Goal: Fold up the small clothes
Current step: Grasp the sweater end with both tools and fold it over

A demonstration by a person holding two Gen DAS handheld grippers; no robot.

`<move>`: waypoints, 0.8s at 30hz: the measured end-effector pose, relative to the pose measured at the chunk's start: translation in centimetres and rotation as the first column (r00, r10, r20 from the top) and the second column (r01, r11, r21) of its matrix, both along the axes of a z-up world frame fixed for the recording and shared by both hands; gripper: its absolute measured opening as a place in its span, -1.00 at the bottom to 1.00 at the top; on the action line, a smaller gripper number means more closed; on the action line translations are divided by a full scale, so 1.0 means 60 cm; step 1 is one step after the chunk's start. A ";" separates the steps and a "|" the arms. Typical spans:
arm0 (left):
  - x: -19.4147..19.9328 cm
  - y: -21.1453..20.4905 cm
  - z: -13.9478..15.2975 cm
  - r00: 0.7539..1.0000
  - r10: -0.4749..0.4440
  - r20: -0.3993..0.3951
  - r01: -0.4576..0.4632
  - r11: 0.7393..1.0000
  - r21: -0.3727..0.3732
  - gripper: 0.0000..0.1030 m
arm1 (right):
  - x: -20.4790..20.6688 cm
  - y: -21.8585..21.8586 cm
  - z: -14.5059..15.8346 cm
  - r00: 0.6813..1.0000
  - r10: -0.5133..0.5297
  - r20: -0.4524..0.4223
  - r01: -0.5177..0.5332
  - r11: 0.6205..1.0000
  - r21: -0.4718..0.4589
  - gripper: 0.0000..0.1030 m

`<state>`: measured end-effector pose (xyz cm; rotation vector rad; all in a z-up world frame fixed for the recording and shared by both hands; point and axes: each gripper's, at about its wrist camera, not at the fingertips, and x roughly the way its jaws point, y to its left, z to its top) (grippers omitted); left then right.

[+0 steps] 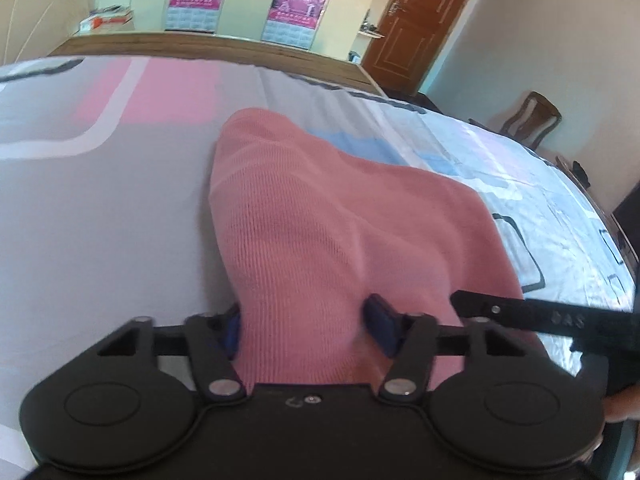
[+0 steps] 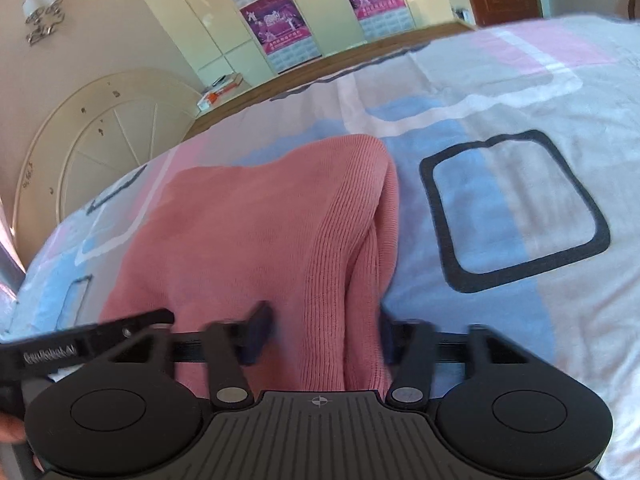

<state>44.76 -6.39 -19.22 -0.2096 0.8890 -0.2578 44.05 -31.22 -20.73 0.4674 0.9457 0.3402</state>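
Note:
A pink knitted garment [image 1: 304, 208] lies bunched on the patterned bed sheet [image 1: 100, 200] and rises toward both cameras. My left gripper [image 1: 308, 328] is shut on its near edge, the knit filling the gap between the blue pads [image 1: 380, 324]. In the right wrist view the same garment [image 2: 248, 232] shows a thick folded ridge running into my right gripper [image 2: 324, 336], which is shut on that ridge. Each gripper's black finger shows at the other view's edge: the right one [image 1: 540, 316] and the left one [image 2: 80, 340]. The gripped edges are hidden under the gripper bodies.
The sheet [image 2: 520, 200] has grey, pink and blue blocks with dark outlines. A wooden bed edge [image 1: 200, 40] runs behind, then a wardrobe with posters [image 1: 296, 0], a brown door [image 1: 420, 20] and a chair [image 1: 532, 120]. A round cream headboard [image 2: 112, 152] stands at the left.

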 end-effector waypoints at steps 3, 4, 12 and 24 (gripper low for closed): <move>-0.004 0.000 0.010 1.000 -0.009 0.012 0.009 1.000 -0.006 -0.33 | 0.001 -0.005 0.000 1.000 0.003 -0.012 -0.002 1.000 0.029 -0.56; -0.006 0.000 0.014 1.000 -0.012 0.020 0.012 1.000 -0.007 -0.36 | 0.001 -0.008 -0.001 1.000 -0.005 -0.015 0.006 0.999 0.042 -0.57; -0.036 0.020 0.072 0.995 0.001 0.104 0.002 1.000 -0.030 -0.46 | -0.021 -0.002 0.055 0.997 -0.004 0.073 -0.008 0.986 0.165 -0.60; -0.111 0.268 0.154 0.980 0.113 0.165 -0.117 0.993 0.014 -0.46 | -0.031 0.233 0.143 0.975 0.144 0.168 -0.178 0.961 0.211 -0.61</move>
